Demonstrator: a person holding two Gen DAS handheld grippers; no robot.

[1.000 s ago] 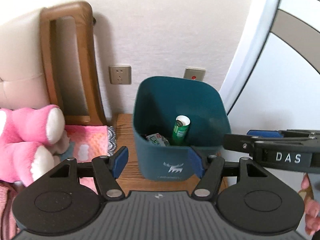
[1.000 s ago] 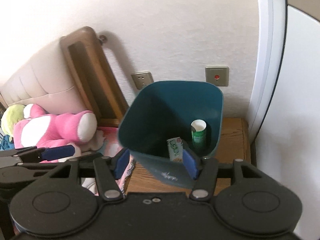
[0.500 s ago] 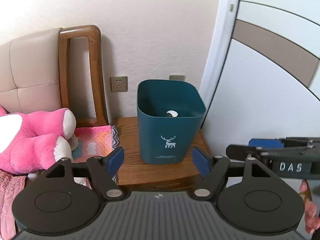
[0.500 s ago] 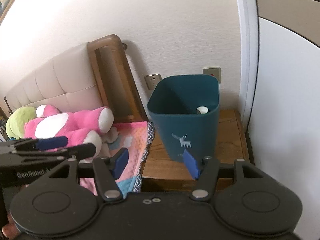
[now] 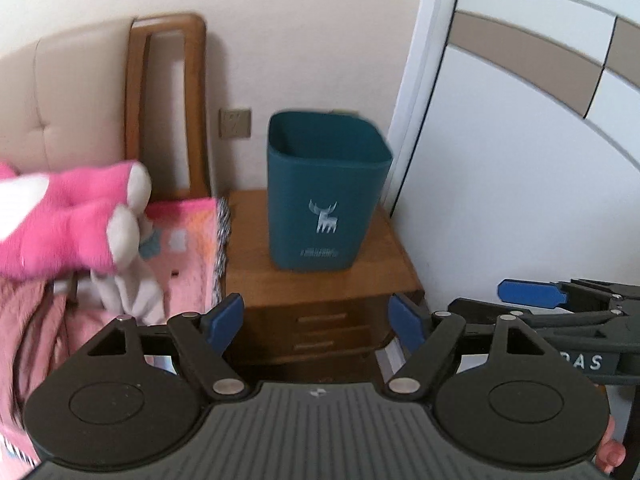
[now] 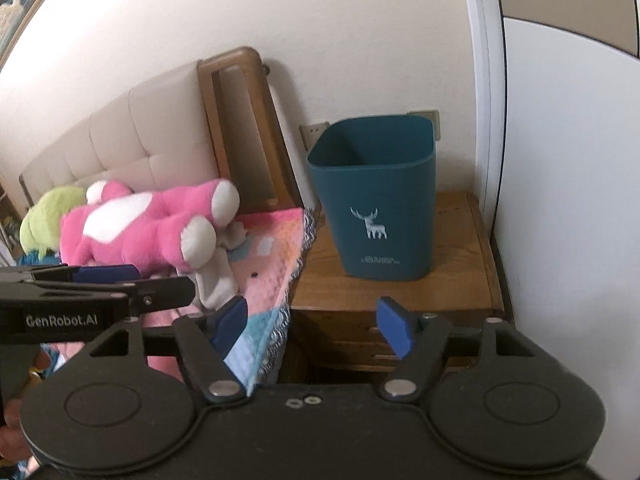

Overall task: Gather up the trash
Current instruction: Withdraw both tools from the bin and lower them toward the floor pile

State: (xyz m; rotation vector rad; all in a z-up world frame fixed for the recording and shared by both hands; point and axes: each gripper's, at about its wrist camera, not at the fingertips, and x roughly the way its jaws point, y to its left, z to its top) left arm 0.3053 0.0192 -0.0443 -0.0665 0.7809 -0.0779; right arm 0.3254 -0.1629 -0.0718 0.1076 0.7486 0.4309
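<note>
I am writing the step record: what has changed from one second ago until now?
Both grippers, left and right, drew back from the teal bin, so its contents are now hidden; both are empty, fingers opening. The bin stayed on the nightstand, the pink plush toy on the bed.

I see a pink plush toy (image 6: pixel 148 232) lying on a pink patterned blanket (image 6: pixel 272 252), with a green plush (image 6: pixel 48 216) behind it. A beige padded headboard (image 6: pixel 132 140) stands against the wall, beside a wooden nightstand (image 6: pixel 460 280) with a wall socket (image 5: pixel 235 123) above it.
</note>
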